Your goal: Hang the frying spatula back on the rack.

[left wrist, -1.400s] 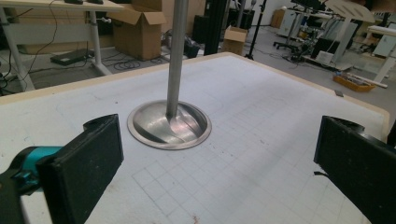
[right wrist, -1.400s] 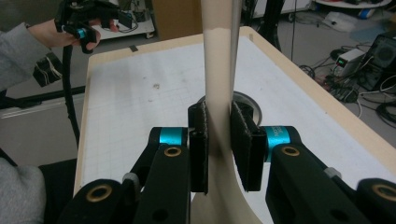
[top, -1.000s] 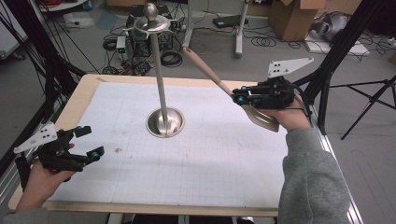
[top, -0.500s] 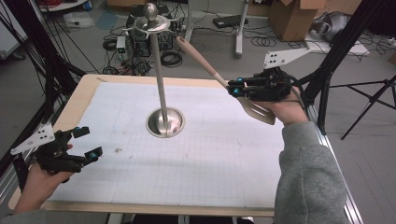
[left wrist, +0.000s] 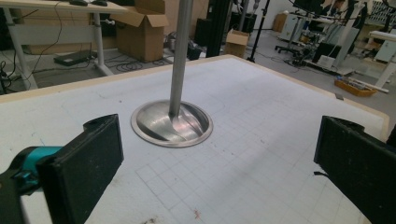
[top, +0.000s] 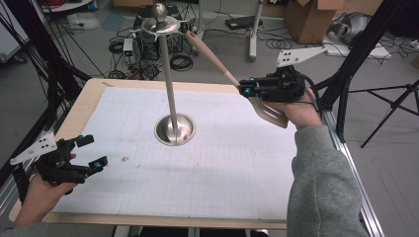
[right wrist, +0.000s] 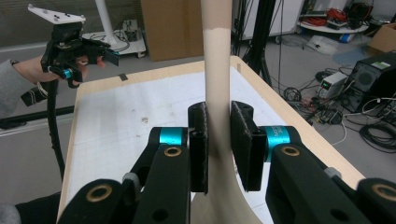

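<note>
A steel stand with a round base (top: 175, 129) and a tall pole (top: 168, 74) rises from the middle of the white gridded mat (top: 222, 168). My right gripper (top: 243, 89) hovers over the table's far right, shut on the neck of a beige spatula (top: 212, 54). Its slotted blade (top: 269, 111) hangs by the hand, and its handle slants up towards the stand's knobbed top (top: 159, 19). In the right gripper view the pads clamp the spatula (right wrist: 217, 70) at the gripper (right wrist: 218, 140). My left gripper (top: 95, 151) stands open near the front left corner, facing the base (left wrist: 171, 124), nothing between its fingers (left wrist: 217, 165).
The mat lies on a wooden table (top: 89, 96) with a narrow bare rim. Black frame posts (top: 363, 44) stand at the left and right sides. Cables, equipment (top: 143, 44) and cardboard boxes (top: 309, 17) sit on the floor beyond the far edge.
My right gripper has lifted the spatula and swung it left, so the handle tip now sits close to the stand's top. The left gripper has barely moved.
</note>
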The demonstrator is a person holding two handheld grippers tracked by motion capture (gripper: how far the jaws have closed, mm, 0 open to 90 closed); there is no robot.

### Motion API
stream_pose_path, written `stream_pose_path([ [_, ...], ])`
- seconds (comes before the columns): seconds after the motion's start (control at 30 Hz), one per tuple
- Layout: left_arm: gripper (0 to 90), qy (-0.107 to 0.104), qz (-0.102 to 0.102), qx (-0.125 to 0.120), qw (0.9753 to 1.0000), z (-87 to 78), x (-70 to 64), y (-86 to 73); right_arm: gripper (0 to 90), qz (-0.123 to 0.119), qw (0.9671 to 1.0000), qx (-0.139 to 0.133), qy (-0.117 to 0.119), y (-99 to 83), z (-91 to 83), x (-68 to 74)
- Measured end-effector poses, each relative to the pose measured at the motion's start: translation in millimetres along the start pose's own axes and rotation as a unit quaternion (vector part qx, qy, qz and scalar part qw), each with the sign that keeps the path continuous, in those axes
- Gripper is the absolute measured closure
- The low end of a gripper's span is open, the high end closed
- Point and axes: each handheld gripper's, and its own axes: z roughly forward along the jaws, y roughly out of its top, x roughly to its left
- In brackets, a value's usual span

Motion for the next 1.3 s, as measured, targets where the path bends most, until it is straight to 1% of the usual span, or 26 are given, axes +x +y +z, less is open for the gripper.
stream_pose_path([
  [0.1,1.8,0.000,0.000,0.000,1.0000,-0.3,0.6,-0.4,77.6,-0.002,1.0000,-0.003,-0.002,1.0,1.4,-0.8],
  [0.27,1.8,0.000,-0.001,0.001,1.0000,-1.2,1.4,-1.5,77.6,0.002,1.0000,-0.003,-0.005,2.6,1.8,-2.5],
  [0.43,1.8,-0.004,-0.004,-0.007,1.0000,-1.4,0.2,0.7,77.6,0.008,1.0000,-0.006,0.001,3.6,5.2,-3.1],
  [0.67,1.8,-0.003,-0.009,-0.004,1.0000,-1.9,2.1,-1.3,77.6,0.013,0.9999,-0.004,0.001,3.6,7.1,-3.3],
  [0.7,1.8,-0.007,-0.012,-0.009,0.9999,-2.0,2.0,-0.8,77.6,0.013,0.9999,-0.005,0.001,3.6,7.3,-3.5],
  [0.77,1.8,-0.009,-0.011,-0.015,0.9998,-2.6,1.8,0.5,77.6,0.012,0.9999,-0.005,0.001,3.6,7.7,-3.7],
  [0.97,1.8,-0.005,-0.015,-0.012,0.9998,-2.9,2.9,-1.6,77.6,0.011,0.9999,-0.005,0.005,4.2,9.7,-2.7],
  [1.03,1.8,-0.005,-0.014,-0.012,0.9998,-3.2,3.1,-1.8,77.6,0.008,1.0000,-0.005,0.001,4.3,10.7,-3.0],
  [1.07,1.7,-0.004,-0.014,-0.012,0.9998,-3.3,3.0,-1.7,77.6,0.013,0.9999,-0.004,0.001,4.3,11.0,-2.5],
  [1.17,1.8,-0.005,-0.013,-0.013,0.9998,-4.0,3.2,-1.4,77.6,0.013,0.9999,-0.002,0.004,3.9,12.7,-2.9],
  [1.2,1.8,-0.005,-0.014,-0.014,0.9998,-4.0,3.2,-1.6,77.6,0.010,0.9999,-0.003,0.002,3.8,13.2,-3.5],
  [1.23,1.8,-0.005,-0.014,-0.014,0.9998,-3.9,3.2,-1.7,77.6,0.014,0.9999,-0.004,0.004,3.6,13.7,-3.1],
  [1.3,1.8,-0.004,-0.014,-0.013,0.9998,-3.7,3.1,-1.9,77.6,0.013,0.9999,-0.004,0.004,3.2,14.7,-3.7],
])
